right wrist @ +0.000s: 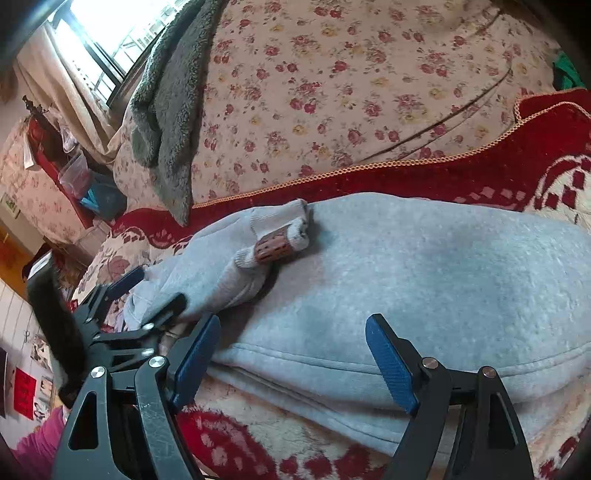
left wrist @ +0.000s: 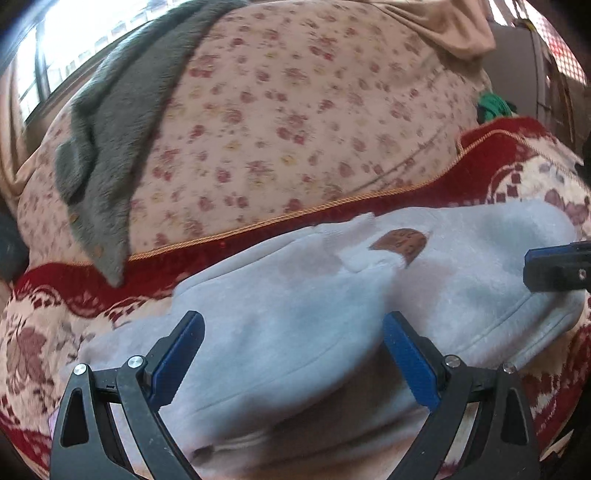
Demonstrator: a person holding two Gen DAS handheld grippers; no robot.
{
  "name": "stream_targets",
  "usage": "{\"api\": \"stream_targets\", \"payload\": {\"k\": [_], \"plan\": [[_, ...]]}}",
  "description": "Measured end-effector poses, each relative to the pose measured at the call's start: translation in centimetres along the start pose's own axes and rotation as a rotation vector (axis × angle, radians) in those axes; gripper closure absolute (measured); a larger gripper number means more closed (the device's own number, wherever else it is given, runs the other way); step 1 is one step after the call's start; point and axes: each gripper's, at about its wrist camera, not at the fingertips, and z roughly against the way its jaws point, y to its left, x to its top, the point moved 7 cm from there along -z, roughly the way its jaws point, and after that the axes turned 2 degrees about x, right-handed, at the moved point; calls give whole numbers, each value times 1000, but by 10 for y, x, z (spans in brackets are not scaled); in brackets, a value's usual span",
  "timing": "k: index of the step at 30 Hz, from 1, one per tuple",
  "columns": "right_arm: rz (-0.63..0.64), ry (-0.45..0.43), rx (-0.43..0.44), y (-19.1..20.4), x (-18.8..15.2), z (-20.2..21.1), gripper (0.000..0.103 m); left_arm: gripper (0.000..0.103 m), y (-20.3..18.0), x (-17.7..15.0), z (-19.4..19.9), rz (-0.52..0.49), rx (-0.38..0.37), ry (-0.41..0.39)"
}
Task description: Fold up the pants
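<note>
Light grey fleece pants (left wrist: 295, 295) lie folded on a red and cream patterned blanket (left wrist: 48, 325), with a white cuff and a brown patch (left wrist: 400, 242) on top. My left gripper (left wrist: 293, 325) is open just above the pants' near fold, holding nothing. In the right wrist view the pants (right wrist: 424, 266) fill the middle, with the cuff and patch (right wrist: 273, 247) at their left. My right gripper (right wrist: 291, 328) is open over the pants' near hem. The left gripper (right wrist: 147, 295) shows at the left, its fingers at the pants' left end.
A floral quilt (left wrist: 288, 110) is heaped behind the pants, with a grey fluffy garment (left wrist: 110, 147) draped over it. A window (right wrist: 107, 33) and curtain are at the far left. A green item (left wrist: 493, 105) lies at the right. Shelves with clutter (right wrist: 70, 173) stand beside the bed.
</note>
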Motion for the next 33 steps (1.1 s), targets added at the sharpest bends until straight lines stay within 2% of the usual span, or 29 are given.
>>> {"api": "stream_targets", "payload": {"k": [8, 9, 10, 11, 12, 13, 14, 18, 24, 29, 33], "plan": [[-8, 13, 13, -6, 2, -9, 18, 6, -24, 3, -30, -55, 16, 34], [-10, 16, 13, -7, 2, -10, 18, 12, -25, 3, -33, -39, 0, 37], [-13, 19, 15, -8, 1, -12, 18, 34, -24, 4, -34, -18, -25, 39], [-15, 22, 17, -9, 1, -13, 18, 47, -23, 3, -37, 11, -69, 59], [-17, 23, 18, -9, 0, -14, 18, 69, -22, 2, -40, 36, -103, 82], [-17, 25, 19, -9, -1, -14, 18, 84, -18, 2, -41, 62, -132, 95], [-15, 29, 20, -8, -1, -15, 18, 89, -13, 2, -39, 86, -148, 94], [-10, 44, 20, -5, -3, -21, 18, 91, 24, 10, -20, 216, -190, 67], [22, 65, 34, 14, -7, -34, 18, 91, 126, 21, 25, 484, -232, -12], [57, 84, 44, 34, -10, -45, 18, 91, 205, -11, 37, 712, -180, -47], [63, 109, 74, 45, -19, -48, 18, 91, 255, -57, 31, 900, -113, -26]]}}
